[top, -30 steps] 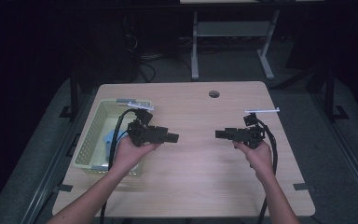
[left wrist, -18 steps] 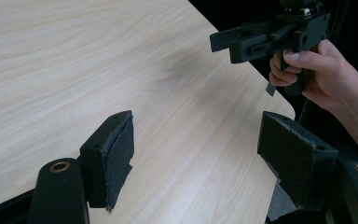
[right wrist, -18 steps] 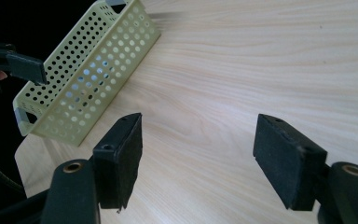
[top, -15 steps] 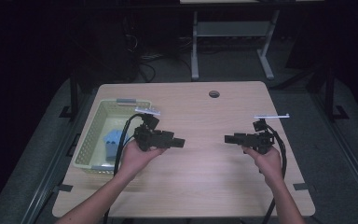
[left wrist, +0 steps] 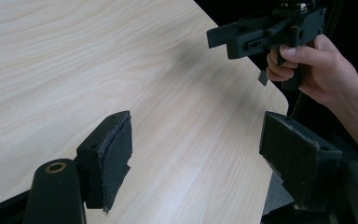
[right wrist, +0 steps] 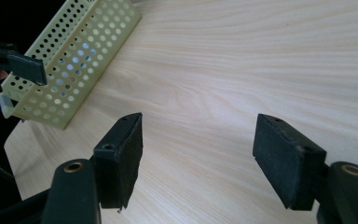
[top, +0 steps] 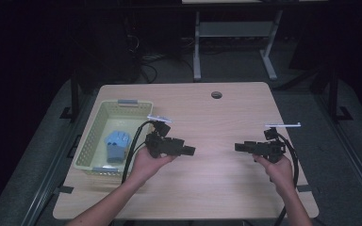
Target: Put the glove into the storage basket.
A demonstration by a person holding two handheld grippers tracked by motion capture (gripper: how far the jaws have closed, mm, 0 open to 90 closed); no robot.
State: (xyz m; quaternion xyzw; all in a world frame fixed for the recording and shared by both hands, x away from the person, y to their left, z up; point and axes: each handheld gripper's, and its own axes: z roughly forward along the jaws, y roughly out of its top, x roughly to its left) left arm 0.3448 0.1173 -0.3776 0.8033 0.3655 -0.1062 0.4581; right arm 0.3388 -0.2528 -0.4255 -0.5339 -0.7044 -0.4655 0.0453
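Both grippers have slid toward the lower part of the high view since a second ago, and the left gripper (top: 188, 150) has just been opening with nothing between its jaws; the right gripper (top: 238, 147) is released too. Nearest the left one, a blue folded cloth (top: 117, 145) lies inside the pale yellow basket (top: 94, 123) at centre left. It looks soft, light and limp, so pinching a raised fold from above seems best
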